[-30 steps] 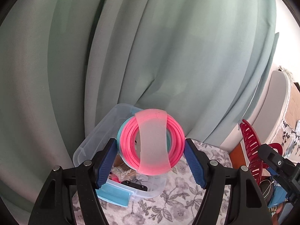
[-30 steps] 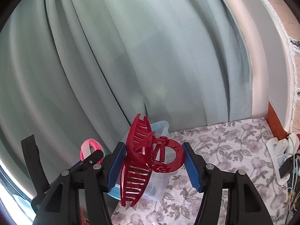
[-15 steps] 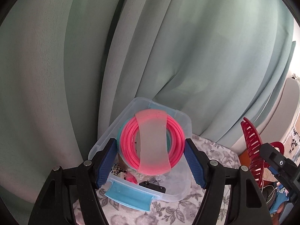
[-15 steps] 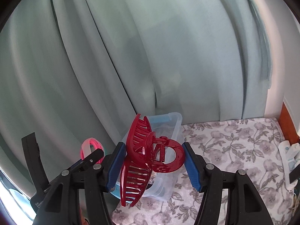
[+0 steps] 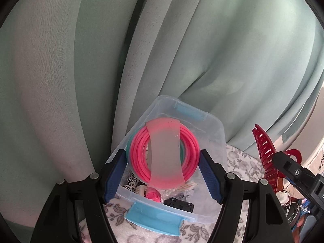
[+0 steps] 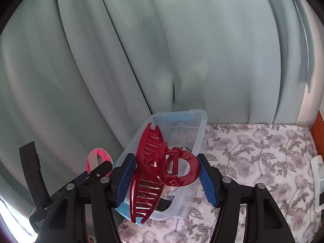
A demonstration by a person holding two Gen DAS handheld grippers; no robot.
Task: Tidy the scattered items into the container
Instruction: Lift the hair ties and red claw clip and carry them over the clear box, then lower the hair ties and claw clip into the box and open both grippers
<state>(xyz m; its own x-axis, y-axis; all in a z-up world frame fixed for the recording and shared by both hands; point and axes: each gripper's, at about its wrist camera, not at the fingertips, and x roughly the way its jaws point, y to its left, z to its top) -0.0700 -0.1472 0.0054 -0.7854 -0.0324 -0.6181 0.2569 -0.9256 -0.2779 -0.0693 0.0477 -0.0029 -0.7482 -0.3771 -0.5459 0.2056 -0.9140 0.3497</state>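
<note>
My left gripper [image 5: 163,162] is shut on a bundle of pink and teal rings [image 5: 188,147] wrapped in a frosted band, held just above a clear plastic container [image 5: 214,129] with blue latches. Inside the container lie small items: a leopard-print piece, a pink thing, a black clip [image 5: 178,204]. My right gripper [image 6: 167,170] is shut on a dark red claw hair clip [image 6: 154,162], its teeth hanging to the left over the same container [image 6: 199,125]. The red clip [image 5: 265,151] also shows at the right edge of the left wrist view.
The container stands on a grey floral cloth [image 6: 263,154] close against green curtains [image 5: 141,50]. Cables and small white objects [image 6: 319,182] lie at the cloth's right edge, by an orange-brown board [image 6: 320,125].
Both grippers have come closer to the container and sunk a little with their loads still gripped. More of the container's inside now shows beneath the ring bundle.
</note>
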